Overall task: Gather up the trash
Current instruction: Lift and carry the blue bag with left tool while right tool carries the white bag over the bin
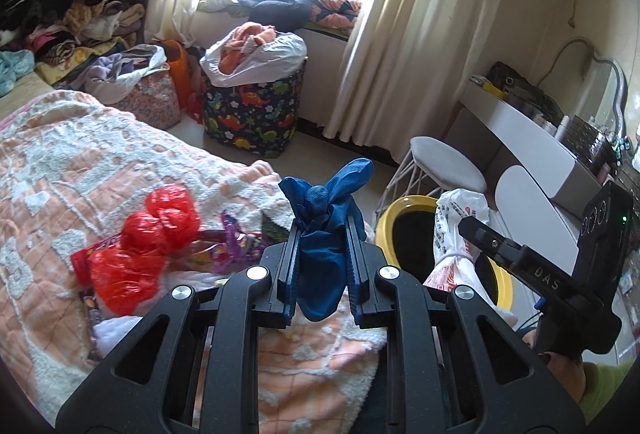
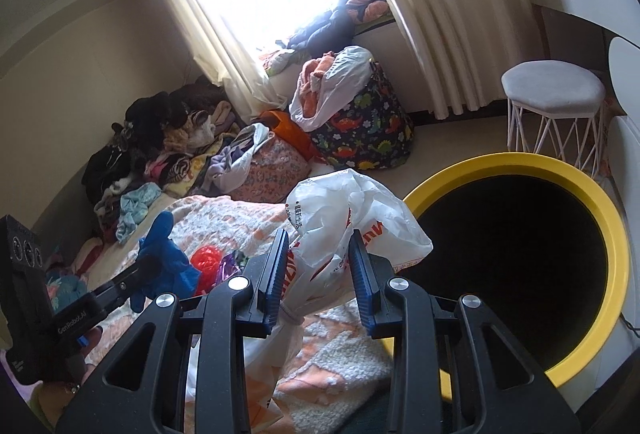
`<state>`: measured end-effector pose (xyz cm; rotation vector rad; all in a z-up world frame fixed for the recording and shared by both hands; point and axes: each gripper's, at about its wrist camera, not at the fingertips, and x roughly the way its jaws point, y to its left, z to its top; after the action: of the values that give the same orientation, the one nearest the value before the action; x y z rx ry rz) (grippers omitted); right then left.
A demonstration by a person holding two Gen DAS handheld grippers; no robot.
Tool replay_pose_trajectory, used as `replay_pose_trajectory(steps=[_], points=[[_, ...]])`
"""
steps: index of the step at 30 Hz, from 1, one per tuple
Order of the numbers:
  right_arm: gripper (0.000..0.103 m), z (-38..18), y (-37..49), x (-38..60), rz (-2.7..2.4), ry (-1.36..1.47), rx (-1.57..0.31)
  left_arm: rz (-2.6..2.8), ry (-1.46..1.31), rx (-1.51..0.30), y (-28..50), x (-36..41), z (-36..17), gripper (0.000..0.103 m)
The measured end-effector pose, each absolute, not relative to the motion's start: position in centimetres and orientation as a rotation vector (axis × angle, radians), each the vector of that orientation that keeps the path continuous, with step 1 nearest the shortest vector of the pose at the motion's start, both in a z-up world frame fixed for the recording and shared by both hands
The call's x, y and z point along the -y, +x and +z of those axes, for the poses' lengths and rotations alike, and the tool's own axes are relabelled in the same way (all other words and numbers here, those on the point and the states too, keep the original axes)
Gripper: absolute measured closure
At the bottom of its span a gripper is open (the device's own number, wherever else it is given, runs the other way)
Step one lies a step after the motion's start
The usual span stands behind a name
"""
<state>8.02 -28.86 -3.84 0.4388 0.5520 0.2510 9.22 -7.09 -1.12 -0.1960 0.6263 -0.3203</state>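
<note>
A knotted blue plastic bag [image 1: 320, 258] is sitting clamped between the narrow jaws of the left gripper [image 1: 322, 230] above the orange-and-white blanket [image 1: 80, 162], while a tied white plastic bag [image 2: 336, 234] with red print is being pinched by the right gripper [image 2: 320, 254] just beside the yellow-rimmed bin [image 2: 592, 194]. A crumpled red bag [image 1: 140, 246] and a purple wrapper [image 1: 232, 234] are lying on the blanket near the blue bag. Farther out, a dinosaur-print basket [image 1: 252, 110] is standing by the curtain [image 1: 400, 46], with a white stool [image 2: 554, 102] near the bin.
</note>
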Motion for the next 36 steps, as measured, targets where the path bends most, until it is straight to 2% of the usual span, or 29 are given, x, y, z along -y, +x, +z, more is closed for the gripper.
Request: replay_pose_trajectory(steps=[36], points=[[0.074,-6.3,8.4,39.2,0.040,0.575,-0.514,-0.480,-0.074,-0.678,10.9,16.8,-2.7,0.089]])
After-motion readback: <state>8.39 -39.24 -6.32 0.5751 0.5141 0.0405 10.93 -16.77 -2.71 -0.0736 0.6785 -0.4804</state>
